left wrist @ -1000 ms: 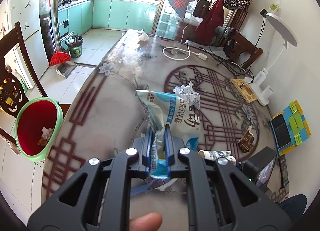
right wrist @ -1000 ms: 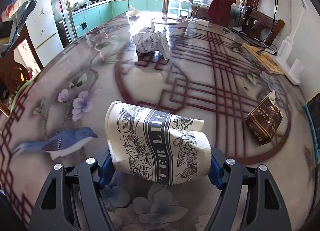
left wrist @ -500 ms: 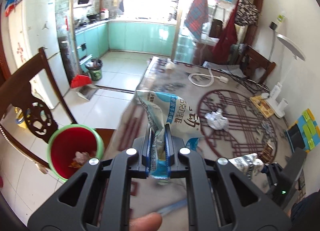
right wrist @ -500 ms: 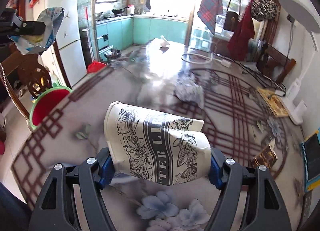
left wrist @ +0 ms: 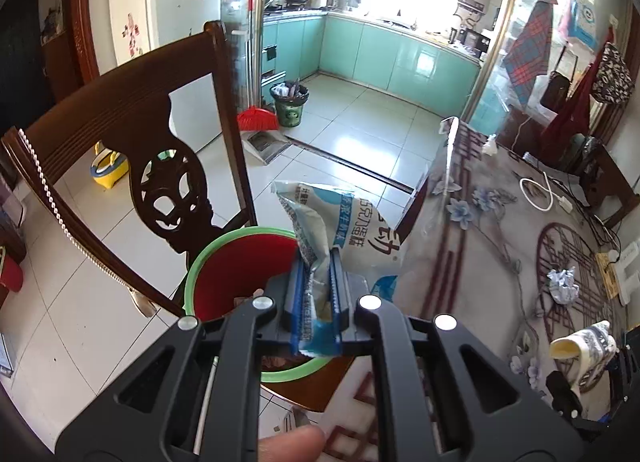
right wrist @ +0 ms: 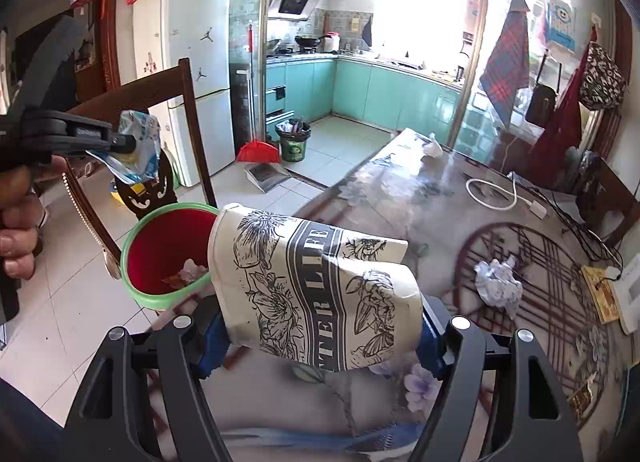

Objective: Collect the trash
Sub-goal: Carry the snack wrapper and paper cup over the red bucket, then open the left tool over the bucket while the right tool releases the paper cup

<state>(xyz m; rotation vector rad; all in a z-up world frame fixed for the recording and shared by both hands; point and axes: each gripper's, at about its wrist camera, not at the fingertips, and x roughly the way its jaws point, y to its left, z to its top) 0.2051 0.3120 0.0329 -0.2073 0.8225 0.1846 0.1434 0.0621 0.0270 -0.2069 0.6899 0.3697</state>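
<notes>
Holding a light, crinkly bag (left wrist: 344, 230) pinched by its end in the left gripper (left wrist: 316, 294), over the bin (left wrist: 224, 258); squeezing a soft, bent cup (right wrist: 312, 286) across its sides in the right gripper (right wrist: 316, 338).

Two hand-held grippers of matt black plastic, angular frames cut with triangular windows. Left gripper (left wrist: 316, 294): four round silver screw heads along the linkage, narrow blue pads (left wrist: 297, 294) lining the inner faces of the fingers, a thin pale rod under the left arm. Right gripper (right wrist: 320, 330): same black frame, four silver screws, blue blocks at the fingers. Small white lettering on the left gripper's side, unreadable. Dark sleeve (right wrist: 24, 422) at lower left.
</notes>
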